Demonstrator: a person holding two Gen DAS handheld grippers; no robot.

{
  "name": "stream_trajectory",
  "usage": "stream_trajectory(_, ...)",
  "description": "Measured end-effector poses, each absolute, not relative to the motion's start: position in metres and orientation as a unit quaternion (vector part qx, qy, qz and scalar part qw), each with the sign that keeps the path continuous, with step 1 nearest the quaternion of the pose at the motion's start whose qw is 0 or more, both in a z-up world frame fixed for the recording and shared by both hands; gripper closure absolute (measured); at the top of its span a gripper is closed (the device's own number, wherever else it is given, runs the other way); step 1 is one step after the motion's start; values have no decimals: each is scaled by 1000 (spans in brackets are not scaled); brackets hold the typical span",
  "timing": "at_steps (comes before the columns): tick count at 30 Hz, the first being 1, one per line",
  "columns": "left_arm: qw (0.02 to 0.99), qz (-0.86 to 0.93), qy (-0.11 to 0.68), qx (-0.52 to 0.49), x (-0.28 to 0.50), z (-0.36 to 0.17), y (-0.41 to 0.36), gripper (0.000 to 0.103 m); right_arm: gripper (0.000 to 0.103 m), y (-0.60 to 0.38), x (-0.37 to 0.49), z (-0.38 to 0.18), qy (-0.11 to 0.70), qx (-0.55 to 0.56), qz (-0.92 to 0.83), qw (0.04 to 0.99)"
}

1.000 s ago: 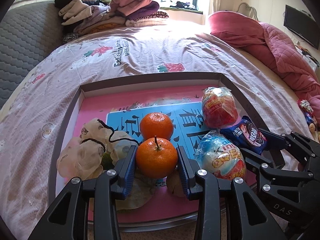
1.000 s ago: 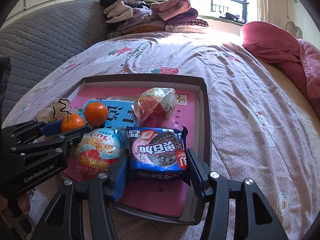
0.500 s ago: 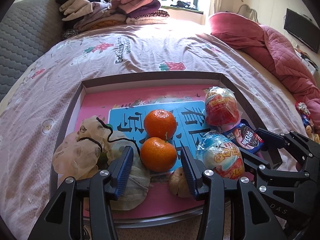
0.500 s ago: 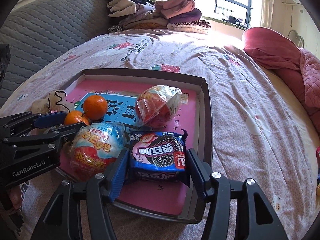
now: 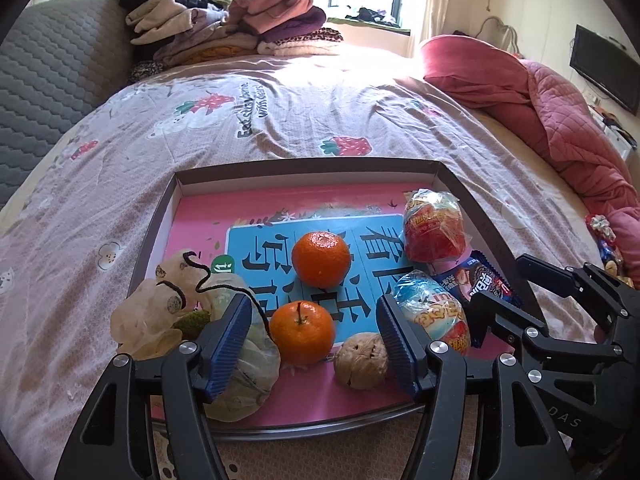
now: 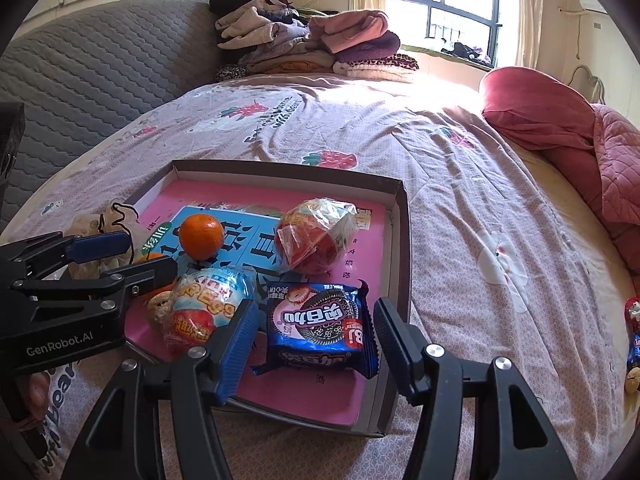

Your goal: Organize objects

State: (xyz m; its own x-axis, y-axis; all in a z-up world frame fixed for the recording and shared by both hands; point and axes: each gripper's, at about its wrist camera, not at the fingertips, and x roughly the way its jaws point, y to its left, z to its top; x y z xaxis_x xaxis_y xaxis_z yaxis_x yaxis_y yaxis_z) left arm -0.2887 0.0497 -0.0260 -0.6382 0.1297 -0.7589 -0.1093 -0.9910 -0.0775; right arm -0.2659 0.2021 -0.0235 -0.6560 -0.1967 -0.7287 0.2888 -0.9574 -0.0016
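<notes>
A shallow pink-lined box tray [image 5: 304, 170] [image 6: 402, 240] lies on the bed. In it are two tangerines [image 5: 302, 332] [image 5: 321, 259], a walnut [image 5: 361, 360], a pale drawstring pouch [image 5: 160, 312], two wrapped egg-shaped snacks [image 5: 434, 232] [image 6: 204, 308] and a blue cookie packet [image 6: 320, 326]. My left gripper [image 5: 314, 346] is open, its jaws either side of the near tangerine without touching it. My right gripper [image 6: 314, 342] is open, its jaws flanking the cookie packet, which lies flat on the tray.
The bed has a pink strawberry-print sheet [image 5: 280, 120]. Folded clothes [image 5: 224, 28] are stacked at the far end, a red quilt [image 5: 540, 92] lies at the right. More small snacks [image 6: 634, 336] lie on the sheet at the right.
My left gripper opened, let go of the near tangerine and drew back; the tangerine now rests on the tray. My right gripper pulled back slightly from the cookie packet.
</notes>
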Motion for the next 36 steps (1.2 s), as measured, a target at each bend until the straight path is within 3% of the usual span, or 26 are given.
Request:
stream_trajectory(4,63,907,-15,-417,-286,-19,49,30,43,203,-263,-17,54,386,-911,134)
stream_trajectory(14,50,916,-16,-398,-273,7,44,26,37,209,-249,11,30,356,-924,138)
stream_trajectory(26,39,930,-18,-364,-237,46,36,26,37,211,-212,54,12,307,-940,147)
stream_trajectory(36,36,934,-31,-355,-191,47,28,25,37,211,-178,70,-5,283,-947,153)
